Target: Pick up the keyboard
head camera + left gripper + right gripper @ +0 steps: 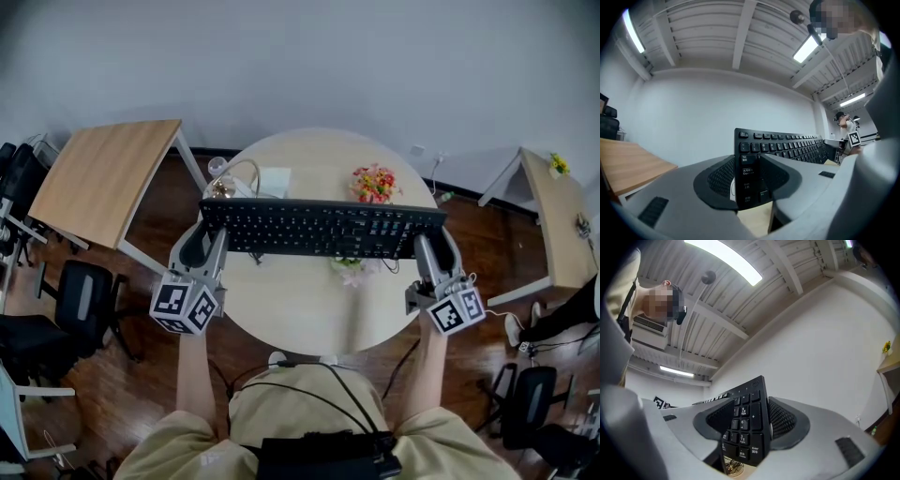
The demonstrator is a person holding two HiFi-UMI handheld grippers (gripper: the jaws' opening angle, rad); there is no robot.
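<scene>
I held the keyboard (323,228) by its two short ends. My left hand-held gripper (210,242) was closed on the left end, its pads pressing across the column with Tab and Caps Lock. My right hand-held gripper (427,251) was closed on the number-pad end. Each gripper view showed the jaws nipped narrow onto the thin black body, with nothing else between them.

In the head view the keyboard ran as a level dark bar across the middle of the frame, keys facing up, over the far half of the round tabletop (291,309). A bunch of coloured flowers (375,183) sat just above it in the frame. A white sheet (272,181) lay towards the upper left of it.

In both gripper views only wall and ceiling stood behind the keys, with a sliver of pale wood far below. From that I judged the keyboard was clear of the tabletop and carried wholly by the two grips.

So the pick-up looked as good as done: grasped at both ends and lifted. What seemed left was to keep it level and steady, with both grips even, since each had only a narrow bite on a thin edge
</scene>
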